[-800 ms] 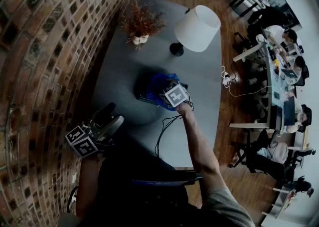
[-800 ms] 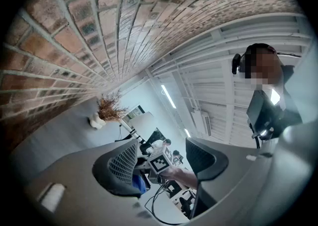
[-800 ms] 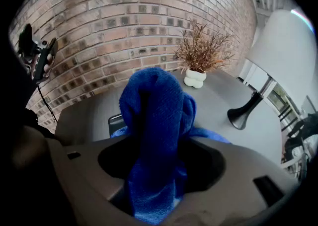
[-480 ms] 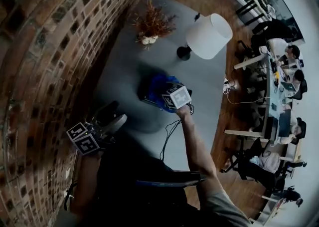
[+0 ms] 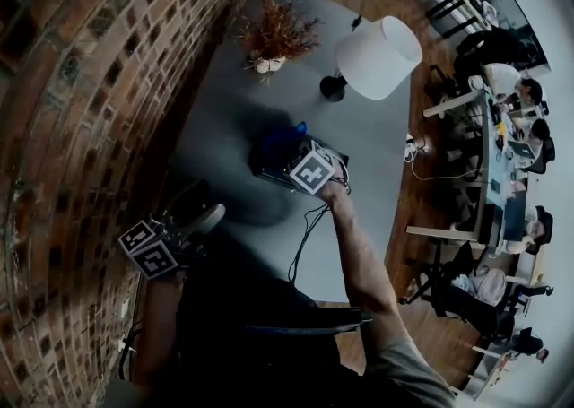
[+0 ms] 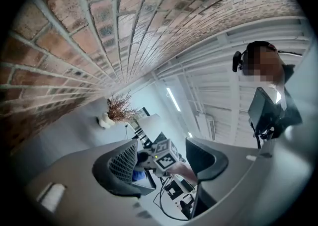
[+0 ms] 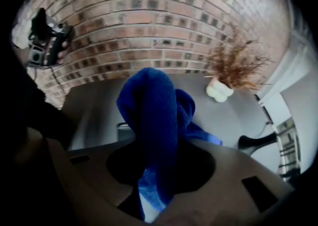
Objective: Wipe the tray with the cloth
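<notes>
L gripper (image 5: 199, 211) hangs nr red brick wall (image 5: 63, 83), jaws apart, nothing betw them. Further out, R gripper (image 7: 159, 180) points steeply down, clamped on bunched blue terry cloth (image 7: 149, 106), cloth over dark rectangular tray (image 5: 265, 164) approx mid grey tabletop (image 5: 224, 101). Beyond: black-based lamp w/ white shade (image 5: 378, 56), dried plant in white pot (image 5: 273, 39).
</notes>
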Action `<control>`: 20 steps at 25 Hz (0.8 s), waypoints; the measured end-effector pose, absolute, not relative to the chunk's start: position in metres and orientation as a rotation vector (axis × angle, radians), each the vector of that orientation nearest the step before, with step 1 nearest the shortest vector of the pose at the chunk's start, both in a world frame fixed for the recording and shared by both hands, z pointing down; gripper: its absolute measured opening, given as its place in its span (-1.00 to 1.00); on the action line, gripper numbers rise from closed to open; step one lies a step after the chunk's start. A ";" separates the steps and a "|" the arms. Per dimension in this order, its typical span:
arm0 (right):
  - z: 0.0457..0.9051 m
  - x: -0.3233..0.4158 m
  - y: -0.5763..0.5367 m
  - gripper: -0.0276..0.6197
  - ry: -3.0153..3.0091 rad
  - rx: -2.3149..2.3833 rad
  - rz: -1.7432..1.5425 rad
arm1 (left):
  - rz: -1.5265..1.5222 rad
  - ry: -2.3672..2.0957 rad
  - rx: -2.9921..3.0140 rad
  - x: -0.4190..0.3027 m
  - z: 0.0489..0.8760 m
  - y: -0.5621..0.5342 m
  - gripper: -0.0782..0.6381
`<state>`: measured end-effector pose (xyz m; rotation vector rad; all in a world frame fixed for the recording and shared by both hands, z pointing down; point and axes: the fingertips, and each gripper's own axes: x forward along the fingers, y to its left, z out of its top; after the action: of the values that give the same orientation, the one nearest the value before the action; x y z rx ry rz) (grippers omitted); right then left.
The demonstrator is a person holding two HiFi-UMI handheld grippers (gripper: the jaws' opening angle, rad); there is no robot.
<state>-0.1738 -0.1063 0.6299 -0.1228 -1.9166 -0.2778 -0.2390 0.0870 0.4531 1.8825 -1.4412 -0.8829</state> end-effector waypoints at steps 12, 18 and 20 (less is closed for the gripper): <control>0.626 -0.192 -0.133 -0.52 -2.090 0.147 0.108 | -0.871 -1.452 1.879 -0.231 0.452 0.091 0.03; 0.629 -0.153 -0.064 -0.52 -2.120 0.133 0.042 | -0.844 -1.424 1.874 -0.229 0.458 0.084 0.03; 0.633 -0.119 -0.077 -0.52 -2.100 0.216 0.097 | -0.830 -1.405 1.891 -0.224 0.456 0.079 0.03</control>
<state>-0.1191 -0.0773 0.6326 0.2162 -2.1003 0.0969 -0.2238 0.0790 0.4563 1.8907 -1.4051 -0.8295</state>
